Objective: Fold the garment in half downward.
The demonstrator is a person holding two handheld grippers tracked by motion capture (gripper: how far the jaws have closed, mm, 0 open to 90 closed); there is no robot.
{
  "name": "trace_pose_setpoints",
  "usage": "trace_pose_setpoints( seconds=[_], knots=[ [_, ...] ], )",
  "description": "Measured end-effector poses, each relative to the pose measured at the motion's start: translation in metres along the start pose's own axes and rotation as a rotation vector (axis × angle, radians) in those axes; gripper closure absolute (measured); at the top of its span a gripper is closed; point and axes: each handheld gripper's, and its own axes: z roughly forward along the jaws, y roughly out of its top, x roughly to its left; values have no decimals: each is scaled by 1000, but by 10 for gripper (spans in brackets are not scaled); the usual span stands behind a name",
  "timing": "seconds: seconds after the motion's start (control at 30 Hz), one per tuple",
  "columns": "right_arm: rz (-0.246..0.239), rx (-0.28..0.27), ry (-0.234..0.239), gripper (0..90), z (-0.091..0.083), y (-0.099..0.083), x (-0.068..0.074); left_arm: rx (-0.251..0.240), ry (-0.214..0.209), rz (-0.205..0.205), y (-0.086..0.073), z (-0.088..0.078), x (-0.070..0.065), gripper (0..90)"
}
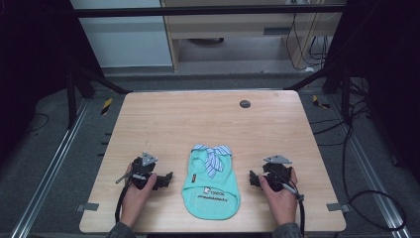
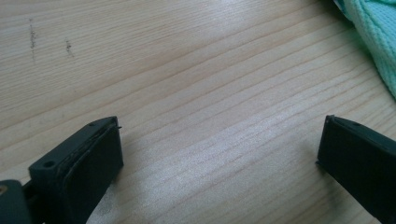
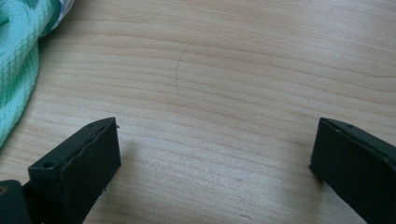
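Mint shirt (image 1: 210,183) between grippers – striped collar (image 1: 213,153) overhead, jaws wide

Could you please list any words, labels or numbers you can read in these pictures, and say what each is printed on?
None can be read. The mint-green pet shirt bears a small dark logo and a line of print near its hem in the high view, but both are too small and blurred to make out.

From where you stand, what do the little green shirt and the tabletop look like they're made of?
The green shirt looks like soft knitted fabric: the left gripper view shows a ribbed, matte weave, and its striped collar seems a smoother woven cloth. The tabletop looks like pale wood or a wood-grain laminate, with straight grain lines and a slight sheen; which one can't be told.
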Motion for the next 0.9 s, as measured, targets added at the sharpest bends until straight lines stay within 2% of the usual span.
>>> trace_pose_setpoints(
  seconds=[0.27,0.33,0.37,0.4,0.43,0.47,0.5,0.53,0.57,0.6,0.63,0.7,0.73,0.9],
  knots=[
    [-10,1,16,14,0,0,-1,1,-32,30,-3,-3,-3,0],
    [-12,2,31,16,-1,0,-1,0,-69,26,-1,-7,-3,30],
    [-12,2,31,16,-1,0,-1,0,-69,26,-1,-7,-3,31],
    [-30,5,45,63,-3,0,-2,-1,-96,35,3,-10,-6,31],
    [-33,12,55,90,-4,0,-2,-11,-106,56,7,-13,-7,31],
    [-33,12,55,90,-4,0,-2,-11,-106,56,7,-13,-7,31],
    [-48,20,76,108,-6,3,-2,-11,-118,61,13,-14,-9,31],
    [-84,28,85,172,-8,10,1,-9,-130,75,22,-14,-10,33],
    [-105,31,85,201,-7,14,2,-1,-128,97,30,-13,-10,33],
    [-105,31,85,201,-7,14,2,-1,-128,97,30,-13,-10,34],
    [-149,46,105,272,-4,28,8,17,-134,109,43,-9,-11,39],
    [-162,55,113,302,-2,32,10,19,-146,109,48,-7,-10,46],
    [-192,73,141,364,3,44,14,12,-178,91,62,-2,-9,46],
    [-237,88,188,466,14,71,24,-5,-187,118,87,5,-10,89]
  ],
)
